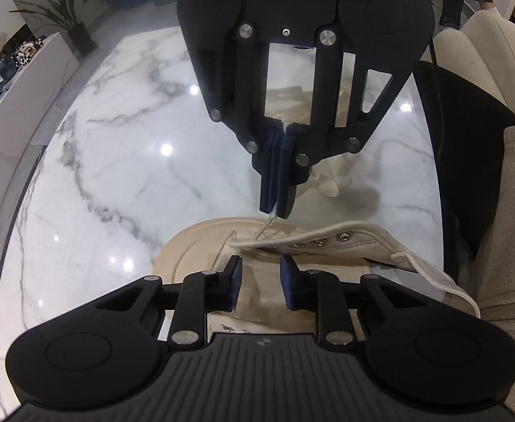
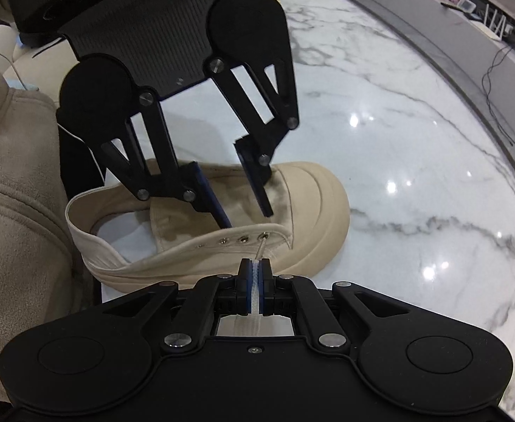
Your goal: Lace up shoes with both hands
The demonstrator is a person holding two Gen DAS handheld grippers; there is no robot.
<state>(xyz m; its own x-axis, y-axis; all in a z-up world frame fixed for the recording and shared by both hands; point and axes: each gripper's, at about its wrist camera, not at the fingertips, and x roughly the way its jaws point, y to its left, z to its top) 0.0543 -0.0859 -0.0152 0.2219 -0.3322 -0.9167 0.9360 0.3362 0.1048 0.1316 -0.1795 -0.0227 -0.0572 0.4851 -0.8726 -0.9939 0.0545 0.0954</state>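
Observation:
A cream canvas shoe [image 2: 313,193] lies on the marble table, toe pointing away from the person. In the left wrist view the shoe [image 1: 197,246] sits just beyond my left gripper [image 1: 261,272], which is open and hangs over the tongue with nothing between its fingers. My right gripper [image 2: 256,269] is shut on a white lace [image 2: 256,283]. The lace's clear tip [image 2: 261,248] points at the front-most eyelet [image 2: 264,235] on the near flap. From the left wrist view, the right gripper [image 1: 274,211] comes down from above, with the lace tip [image 1: 266,227] touching the shoe's front eyelets.
The white marble table [image 1: 116,176] has a curved dark edge. A cream cloth-like thing [image 1: 328,179] lies behind the right gripper, partly hidden. A person's beige fleece sleeve [image 2: 14,193] is at the shoe's heel side. A potted plant [image 1: 71,17] stands off the table.

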